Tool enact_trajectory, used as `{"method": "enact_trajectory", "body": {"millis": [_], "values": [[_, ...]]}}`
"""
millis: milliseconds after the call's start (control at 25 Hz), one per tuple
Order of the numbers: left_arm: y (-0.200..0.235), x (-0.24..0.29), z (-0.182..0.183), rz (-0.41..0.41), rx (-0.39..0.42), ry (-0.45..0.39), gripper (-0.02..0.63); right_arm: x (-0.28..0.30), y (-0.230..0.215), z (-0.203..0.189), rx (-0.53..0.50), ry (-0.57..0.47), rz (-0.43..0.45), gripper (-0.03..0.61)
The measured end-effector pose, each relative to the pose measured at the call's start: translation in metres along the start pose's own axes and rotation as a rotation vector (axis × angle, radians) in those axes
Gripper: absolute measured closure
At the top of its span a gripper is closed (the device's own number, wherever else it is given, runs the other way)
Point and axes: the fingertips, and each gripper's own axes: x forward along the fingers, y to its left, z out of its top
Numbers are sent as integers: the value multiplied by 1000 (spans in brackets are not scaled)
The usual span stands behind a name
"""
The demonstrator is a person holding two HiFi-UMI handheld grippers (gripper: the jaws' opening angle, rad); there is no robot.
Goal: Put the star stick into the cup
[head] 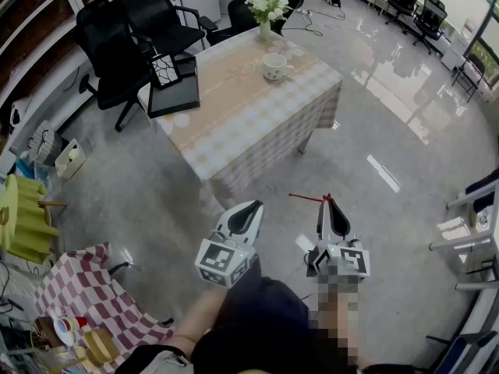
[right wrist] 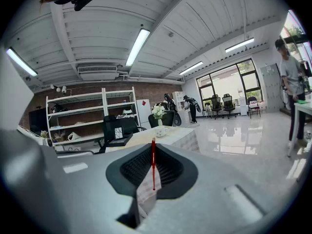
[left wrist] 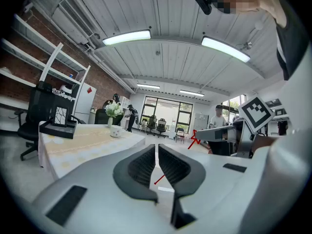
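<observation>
Right hand-held gripper (right wrist: 152, 150): jaws pressed together on the star stick (right wrist: 153, 165). In the right gripper view the thin red shaft runs straight down the line where the pads meet.

Head view: right hand-held gripper (head: 327, 202) pinches the star stick (head: 308, 198) close to its star end. The star sits right at the jaw tips, and the shaft pokes out sideways toward the left hand-held gripper (head: 251, 206). Stick roughly level, above the floor (head: 374, 115).

Left hand-held gripper (left wrist: 156, 147): jaws closed to a narrow slit, nothing pinched. A short red line shows through the slit, beyond the jaws. The left gripper view also catches the red star (left wrist: 194, 138) at the tip of the right one, off to its right.

Both hand-held grippers are side by side, near each other but apart, over bare glossy floor on the near side of the table (head: 249, 123).

The table has a pale checked cloth. The white cup (head: 274, 66) stands upright toward its far end, well apart from the stick. Just beyond the cup is a vase of white flowers (head: 267, 6). A black frame stand (head: 173, 80) is on the table's left part.

Black office chairs (head: 117, 37) are behind the table. At the lower left of the head view is a small surface with a red-checked cloth (head: 86, 294).

The cup (right wrist: 161, 131) is also in the right gripper view, above the jaw tips and far off.
</observation>
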Motion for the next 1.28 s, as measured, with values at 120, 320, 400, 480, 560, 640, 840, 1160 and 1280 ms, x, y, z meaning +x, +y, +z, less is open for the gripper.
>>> {"method": "enact_trajectory", "body": {"millis": [120, 320, 400, 480, 560, 640, 840, 1160, 1280], "values": [[-3, 3, -2, -5, -5, -2, 586, -1, -7, 0, 22, -15, -18, 560], [0, 5, -4, -3, -9, 1, 586, 1, -9, -2, 30, -14, -21, 560], [1, 7, -5, -1, -15, 8, 586, 3, -9, -2, 31, -12, -18, 560], [2, 10, -6, -2, -19, 12, 586, 6, -10, -3, 31, -9, -18, 560], [5, 14, -5, -4, -21, 14, 586, 11, -11, -3, 32, -6, -19, 560], [8, 17, -4, -5, -22, 16, 586, 16, -11, -2, 33, -4, -19, 560], [23, 26, 1, 10, -32, 13, 586, 32, -11, 0, 30, 7, -12, 560], [45, 42, 5, 18, -38, 18, 586, 61, -9, 4, 29, 15, -8, 560], [51, 50, 7, 17, -37, 18, 586, 72, -9, 6, 29, 13, -7, 560]]}}
